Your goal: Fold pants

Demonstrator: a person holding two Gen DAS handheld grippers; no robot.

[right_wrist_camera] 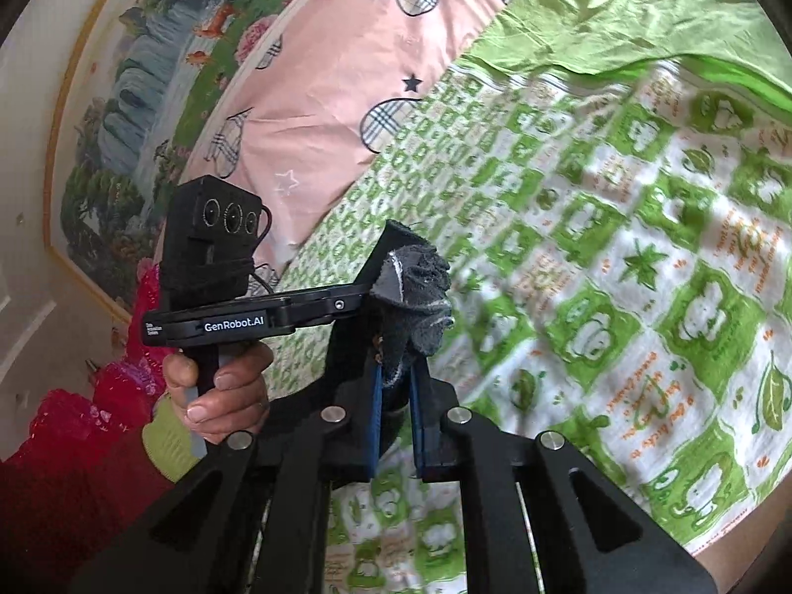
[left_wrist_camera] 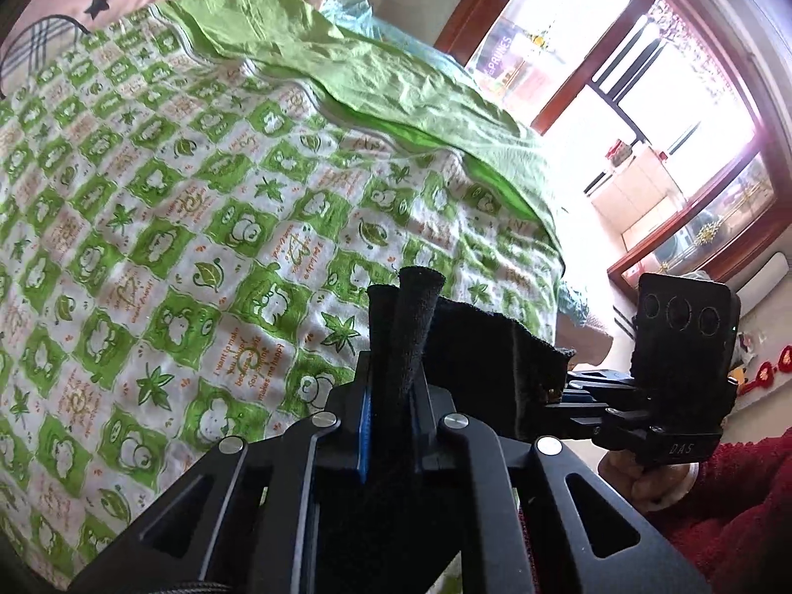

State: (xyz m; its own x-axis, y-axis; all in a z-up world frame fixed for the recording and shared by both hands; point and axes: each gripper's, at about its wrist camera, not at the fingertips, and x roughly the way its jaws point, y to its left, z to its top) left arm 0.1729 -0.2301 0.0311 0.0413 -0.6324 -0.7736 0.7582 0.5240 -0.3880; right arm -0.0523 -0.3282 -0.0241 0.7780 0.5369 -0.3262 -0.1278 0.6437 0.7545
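The dark pants (left_wrist_camera: 495, 361) hang lifted off the green patterned blanket (left_wrist_camera: 163, 208), stretched between both tools, so folding looks barely begun. The left gripper (left_wrist_camera: 406, 292), pressed together, pinches cloth at twelve o'clock of its view; the right gripper (right_wrist_camera: 411, 292) pinches a bunched edge likewise, the left tool at its nine o'clock.
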